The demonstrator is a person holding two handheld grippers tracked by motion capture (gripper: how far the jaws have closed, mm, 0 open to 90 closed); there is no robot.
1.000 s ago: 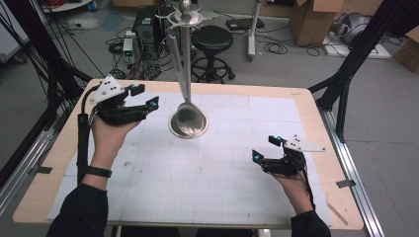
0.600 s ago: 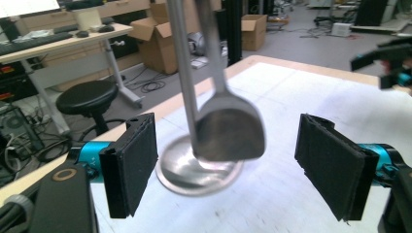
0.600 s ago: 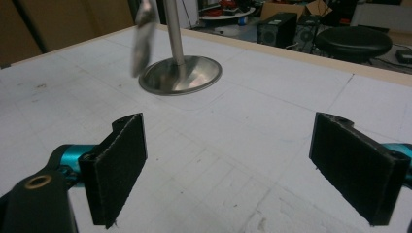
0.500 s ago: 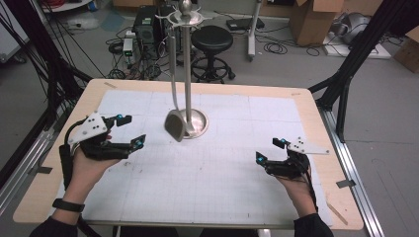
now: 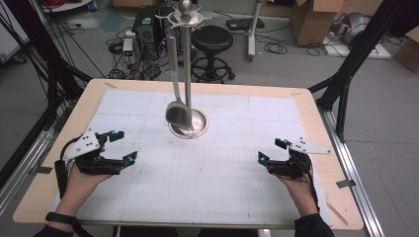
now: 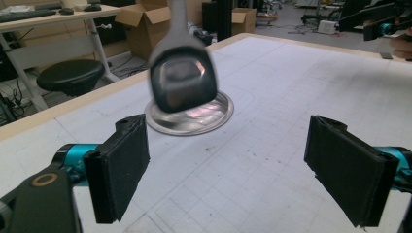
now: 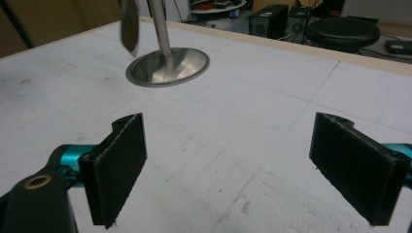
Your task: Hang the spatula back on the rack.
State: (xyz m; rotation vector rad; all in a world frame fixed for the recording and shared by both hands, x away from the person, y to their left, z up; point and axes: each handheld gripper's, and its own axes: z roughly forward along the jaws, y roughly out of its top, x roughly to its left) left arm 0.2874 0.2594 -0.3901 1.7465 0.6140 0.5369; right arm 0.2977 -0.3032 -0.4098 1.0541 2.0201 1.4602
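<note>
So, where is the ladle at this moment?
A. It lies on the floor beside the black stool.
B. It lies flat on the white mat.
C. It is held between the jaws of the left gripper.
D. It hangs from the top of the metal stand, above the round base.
D: the ladle hangs from the top of the metal stand, its blurred bowl above the round base, while the left gripper and the right gripper are open and apart from it.

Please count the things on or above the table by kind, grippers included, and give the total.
Ladle, hanging: 1
Metal stand with round base: 1
White grid mat: 1
Hand-held grippers: 2, left and right, both open
Total: 5
</note>
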